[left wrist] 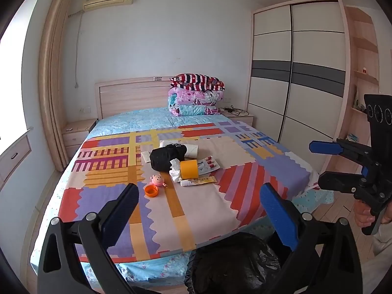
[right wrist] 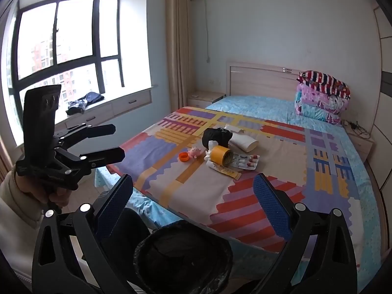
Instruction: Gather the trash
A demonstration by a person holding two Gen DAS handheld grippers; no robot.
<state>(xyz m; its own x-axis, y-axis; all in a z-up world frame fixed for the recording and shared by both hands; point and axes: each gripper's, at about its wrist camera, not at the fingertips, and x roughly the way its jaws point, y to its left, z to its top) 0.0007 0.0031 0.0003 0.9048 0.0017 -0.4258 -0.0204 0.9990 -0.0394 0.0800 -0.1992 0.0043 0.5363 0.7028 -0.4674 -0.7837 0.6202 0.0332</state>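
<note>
- Both the left tool (left wrist: 199,197) and the right tool (right wrist: 193,189) stood wide apart and empty, ready to grasp.
- The litter, including a crumpled tissue (left wrist: 176,170) and blister packs (left wrist: 208,165), lay clustered mid-bed at twelve o'clock.
- A bag-lined bin (right wrist: 182,257) waited at six o'clock beside the bed (left wrist: 208,210), probably for short drops.

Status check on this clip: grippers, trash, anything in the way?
Left gripper and right gripper open, empty. Trash pile untouched on bed. Lined bin at bed's foot. Path clear.
</note>
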